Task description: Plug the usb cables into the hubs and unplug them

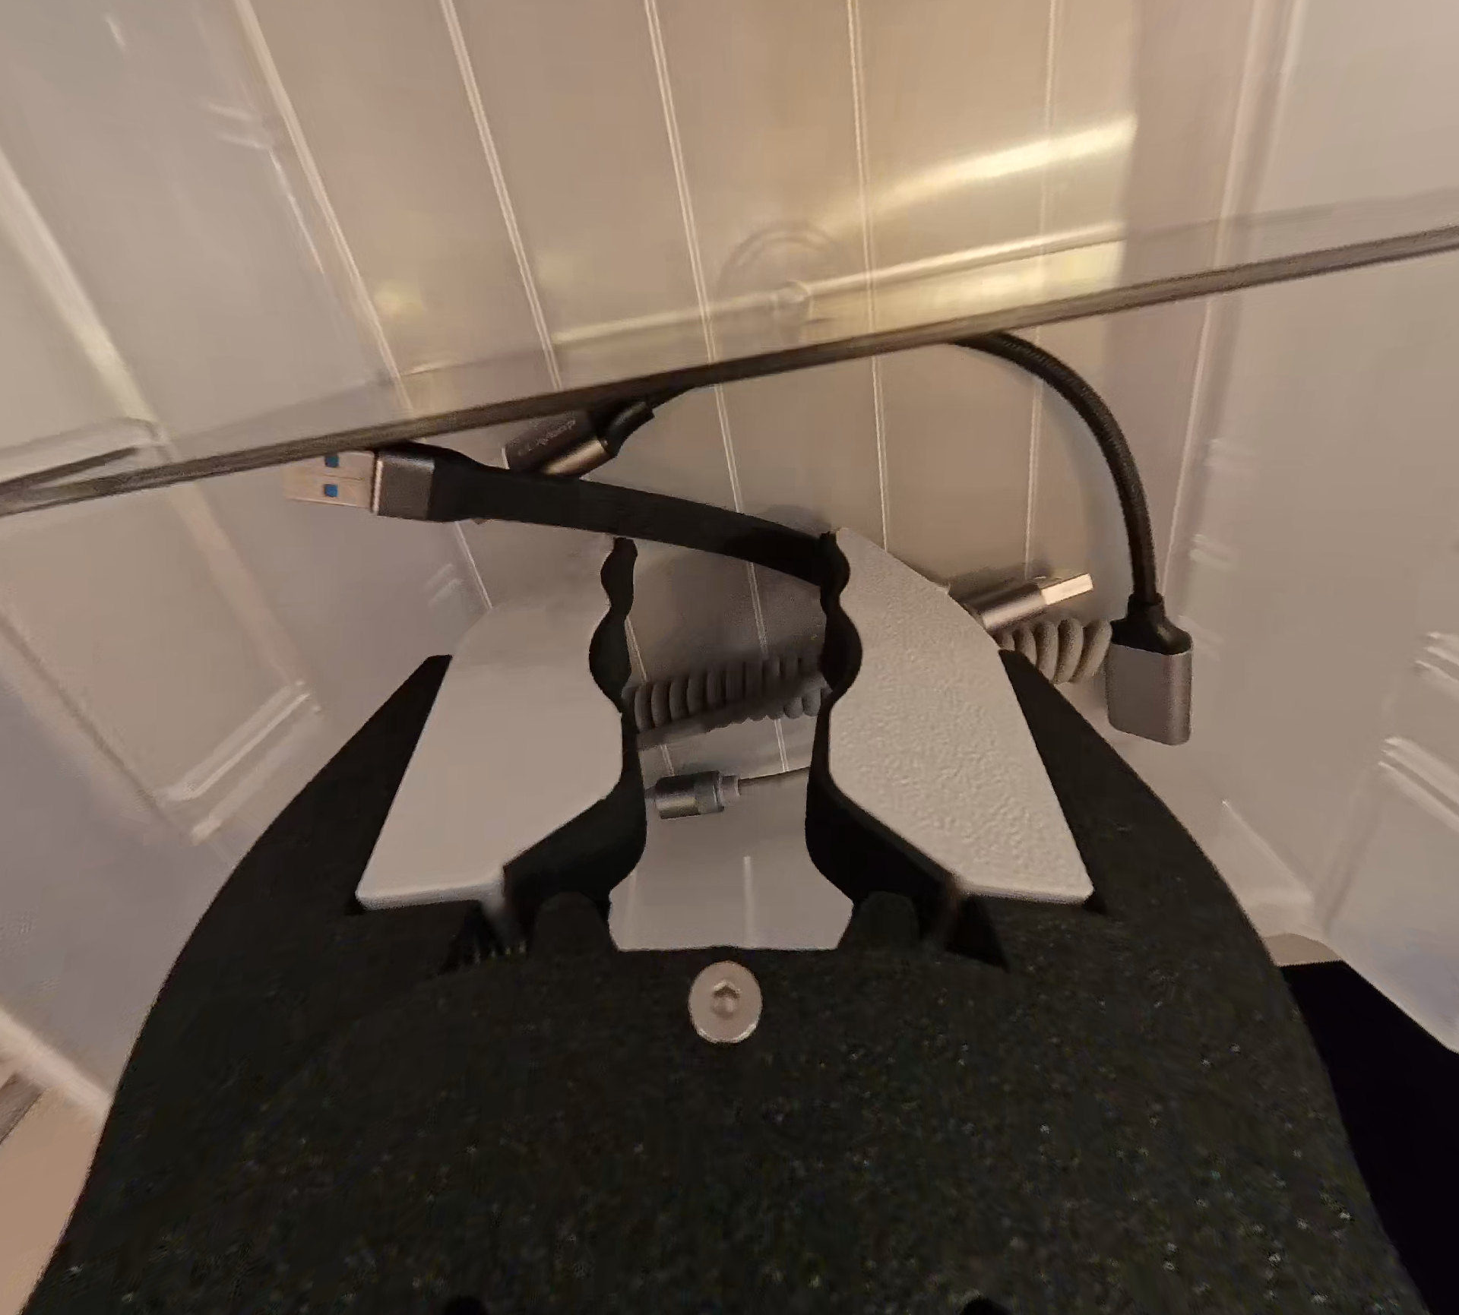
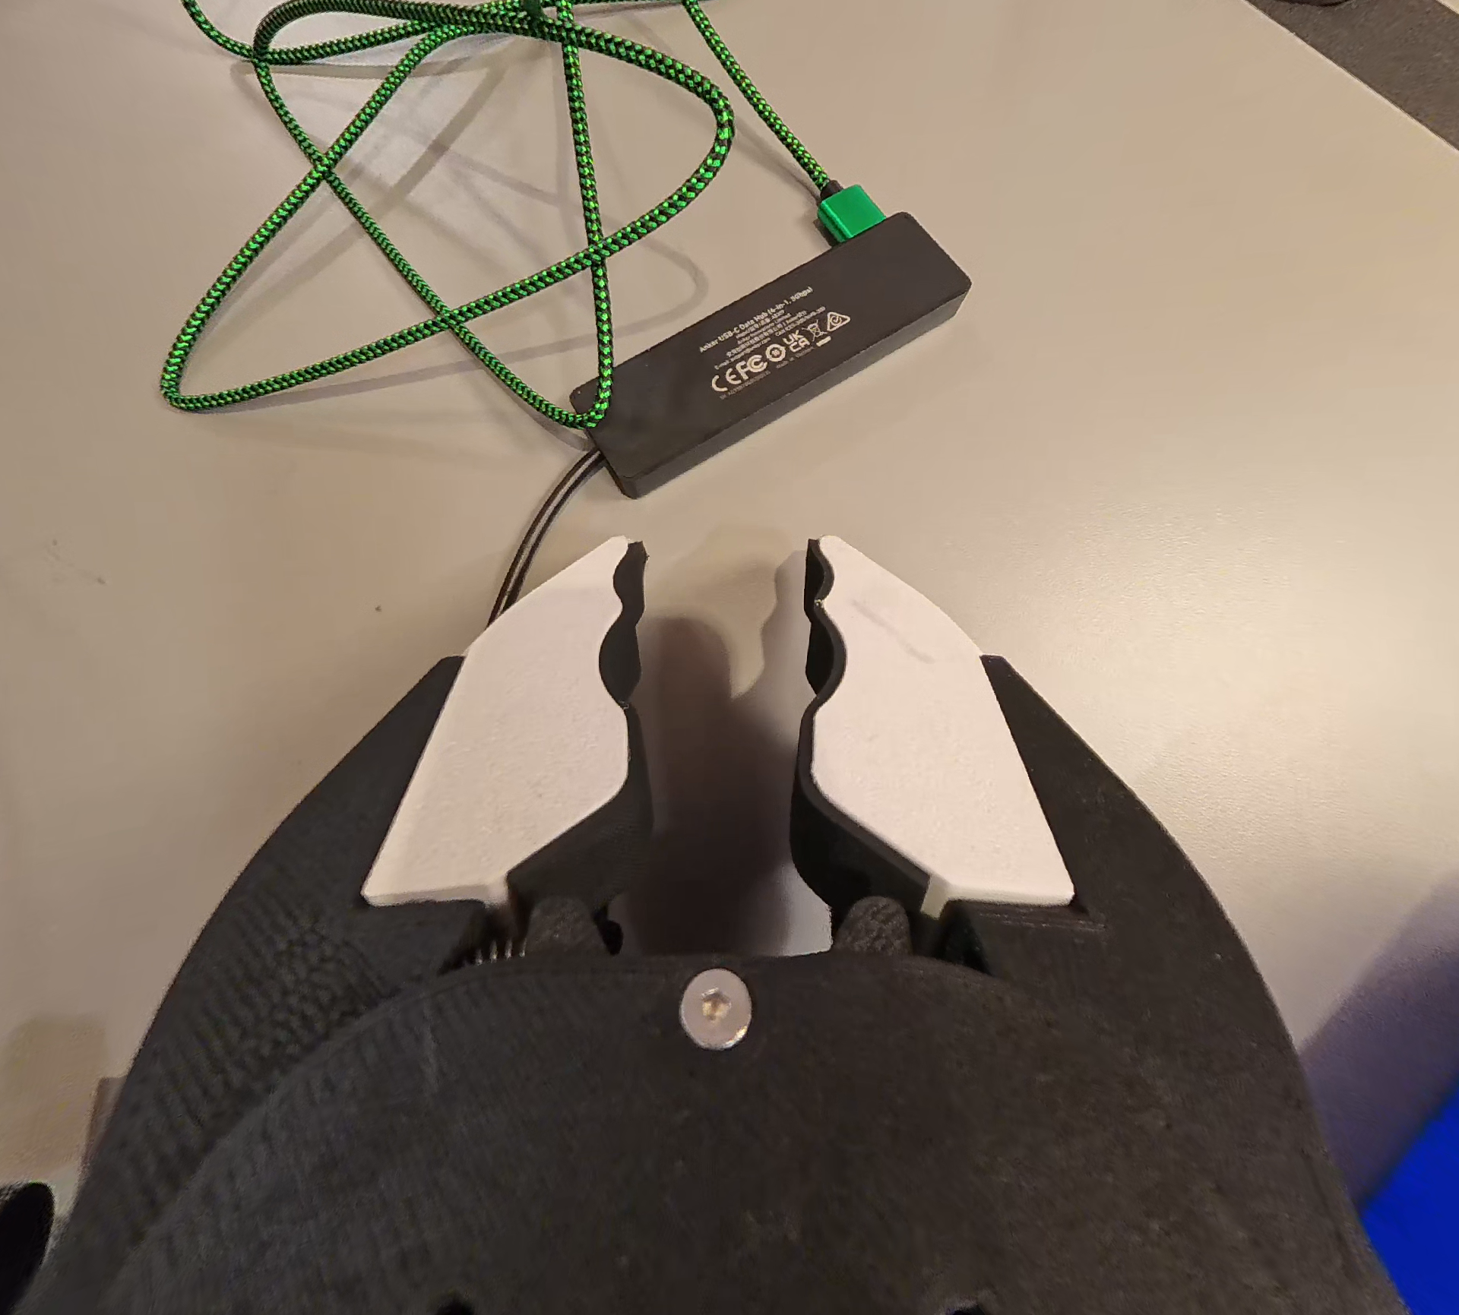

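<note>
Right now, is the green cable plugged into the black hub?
Plugged in: the green cable's connector sits flush against the black hub's far end.

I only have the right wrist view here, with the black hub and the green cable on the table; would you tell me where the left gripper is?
Observer: The left gripper points into a clear plastic bin, jaws open and holding nothing.
Operator: Thank you. What lies in that bin?
Observer: A flat black cable runs across just past the fingertips. Its USB plug is bare and not plugged into anything.
Operator: Are there any other cables?
Observer: Yes, a coiled grey cable and a braided black cable lie there too.
</note>
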Demonstrator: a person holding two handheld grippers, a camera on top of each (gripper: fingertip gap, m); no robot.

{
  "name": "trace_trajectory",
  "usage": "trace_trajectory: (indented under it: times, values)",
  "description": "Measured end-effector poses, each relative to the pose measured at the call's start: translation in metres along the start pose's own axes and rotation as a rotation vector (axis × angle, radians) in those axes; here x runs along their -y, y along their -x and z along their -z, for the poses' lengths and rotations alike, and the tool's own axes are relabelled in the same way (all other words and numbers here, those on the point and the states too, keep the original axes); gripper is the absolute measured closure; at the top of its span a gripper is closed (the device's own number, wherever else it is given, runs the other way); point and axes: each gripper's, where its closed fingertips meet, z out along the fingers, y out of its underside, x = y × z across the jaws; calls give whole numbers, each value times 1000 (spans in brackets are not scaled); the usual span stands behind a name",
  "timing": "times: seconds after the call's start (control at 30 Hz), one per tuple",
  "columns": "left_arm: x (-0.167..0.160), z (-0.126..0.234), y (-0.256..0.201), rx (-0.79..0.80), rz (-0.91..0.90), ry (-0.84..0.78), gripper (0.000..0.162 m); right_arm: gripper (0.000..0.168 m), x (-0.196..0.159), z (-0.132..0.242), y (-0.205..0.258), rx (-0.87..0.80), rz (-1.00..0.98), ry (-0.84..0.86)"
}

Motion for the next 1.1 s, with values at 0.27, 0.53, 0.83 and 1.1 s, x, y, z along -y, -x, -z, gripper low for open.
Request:
trace_trajectory:
  times: [0.27,0.53,0.83,1.1]
  values:
    - [10,-5,-8,-7,22,-8,140,130,4,4,3,17,9,-41]
    - [11,10,-10,-92,43,-101,159,130,4,10,5,54,0,-67]
    - [21,82,-11,-163,92,-359,160,129,2,10,7,39,34,-63]
    - [47,179,-94,-351,-155,-720,159,129,4,12,7,30,47,-77]
